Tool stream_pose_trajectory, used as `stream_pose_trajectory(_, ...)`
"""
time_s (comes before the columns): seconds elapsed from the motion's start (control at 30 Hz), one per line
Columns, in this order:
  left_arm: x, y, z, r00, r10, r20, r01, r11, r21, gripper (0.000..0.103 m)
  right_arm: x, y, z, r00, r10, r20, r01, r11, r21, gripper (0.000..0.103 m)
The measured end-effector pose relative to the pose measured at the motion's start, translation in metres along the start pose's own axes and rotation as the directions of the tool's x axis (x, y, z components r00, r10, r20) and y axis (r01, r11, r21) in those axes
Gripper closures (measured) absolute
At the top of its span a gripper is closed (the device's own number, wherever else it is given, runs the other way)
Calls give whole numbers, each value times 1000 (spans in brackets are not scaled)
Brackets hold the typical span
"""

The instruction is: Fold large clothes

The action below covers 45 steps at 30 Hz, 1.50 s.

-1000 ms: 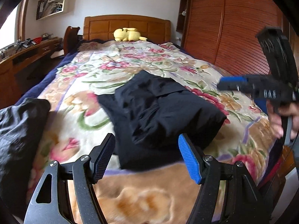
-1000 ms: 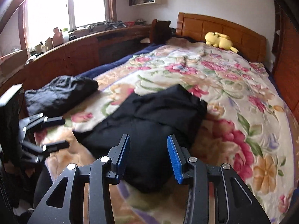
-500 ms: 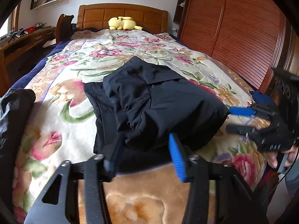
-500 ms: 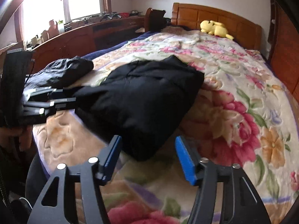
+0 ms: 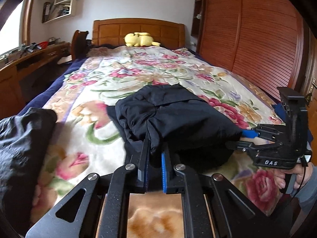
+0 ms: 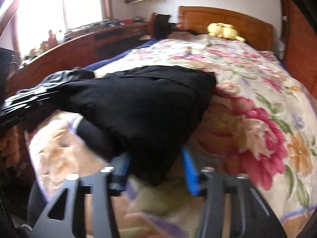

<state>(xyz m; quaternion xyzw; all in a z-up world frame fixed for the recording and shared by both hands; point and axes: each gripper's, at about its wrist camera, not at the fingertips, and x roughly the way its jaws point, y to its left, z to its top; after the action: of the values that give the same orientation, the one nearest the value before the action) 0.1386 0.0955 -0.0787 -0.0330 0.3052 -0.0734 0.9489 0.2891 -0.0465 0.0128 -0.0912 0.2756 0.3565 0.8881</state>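
From the left wrist camera, a black jacket (image 5: 174, 117) lies bunched up in the middle of the bed, on a flowery blanket (image 5: 111, 79). It is puffy and folded over on itself, with a flap lying across its top and a thinner dark layer sticking out under its left side. The left gripper (image 5: 155, 154) has its jaws pinched tight on the jacket's near edge, and a little fold of cloth sticks up between them. The right gripper (image 5: 236, 138) comes in from the right side of the jacket, held in a hand (image 5: 287, 178). One blue finger touches the jacket's right corner. Left of the jacket, at the blanket's edge, sits another dark bundle of clothing (image 5: 21, 138). Far behind the jacket, a yellow plush toy (image 5: 139, 39) rests by the wooden headboard (image 5: 138, 29).

From the right wrist camera, the picture is blurry. The jacket (image 6: 142, 107) looks like a big black lump on the blanket (image 6: 247, 91). The right gripper (image 6: 156, 164) has its jaws spread wide, one on each side of the jacket's near corner. The left gripper (image 6: 29, 103) is a dark smear at the jacket's left edge. The plush toy (image 6: 223, 30) sits far behind the jacket.
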Motion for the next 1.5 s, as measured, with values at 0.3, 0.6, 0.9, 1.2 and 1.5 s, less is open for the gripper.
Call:
stream_pose_trajectory(0.3, 26, 16, -38, 994, 54, -94, -56, 998, -18, 92, 18, 19, -18, 997, -10, -82, 2, 995, -98, 78)
stream_pose_trajectory(0.6, 22, 15, -39, 994, 68, -88, -68, 998, -4, 92, -24, 14, 6, 998, 54, -14, -55, 994, -96, 78)
stream_pose_trajectory(0.9, 21, 15, -40, 993, 68, -95, -68, 998, -4, 92, -18, 21, 39, 998, 59, -2, -59, 992, -110, 78)
stream_pose_trajectory(1.2, 23, 9, -44, 992, 43, -120, -43, 999, 2, 92, 38, -1, 0, 991, 66, -113, -75, 994, -78, 79)
stream_pose_trajectory(1.5, 18, 9, -42, 991, 55, -125, -56, 998, -7, 89, 44, 12, 0, 994, 38, -104, -48, 994, -95, 79)
